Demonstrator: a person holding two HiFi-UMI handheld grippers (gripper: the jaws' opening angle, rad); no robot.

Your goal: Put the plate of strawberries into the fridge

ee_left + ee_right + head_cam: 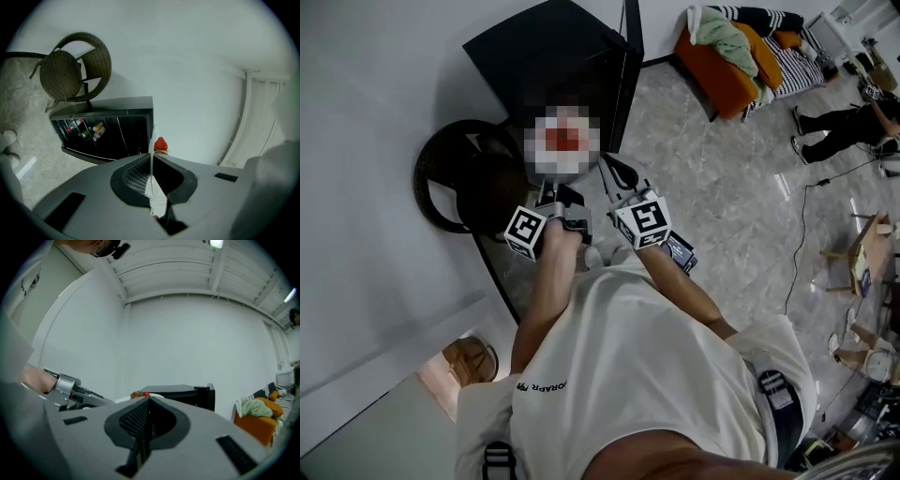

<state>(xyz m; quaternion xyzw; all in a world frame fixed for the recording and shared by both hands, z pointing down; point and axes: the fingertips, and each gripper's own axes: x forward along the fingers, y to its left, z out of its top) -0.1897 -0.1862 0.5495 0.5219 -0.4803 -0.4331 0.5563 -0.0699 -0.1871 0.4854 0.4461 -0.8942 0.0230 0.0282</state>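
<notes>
I'm holding the plate (153, 194) edge-on in the left gripper (151, 161), its jaws clamping on the white rim, with a strawberry (161, 144) showing just past the tips at 12 o'clock. The right gripper (149, 401) is sitting at 3 o'clock of the left, jaws pressing together on nothing. The plate is hanging outside the fridge (553, 56), which is standing at 12 o'clock ahead of both grippers

The fridge (110, 133) is glossy black, the chair (63, 72) rough woven wicker. The floor (741, 216) is polished, veined stone.
</notes>
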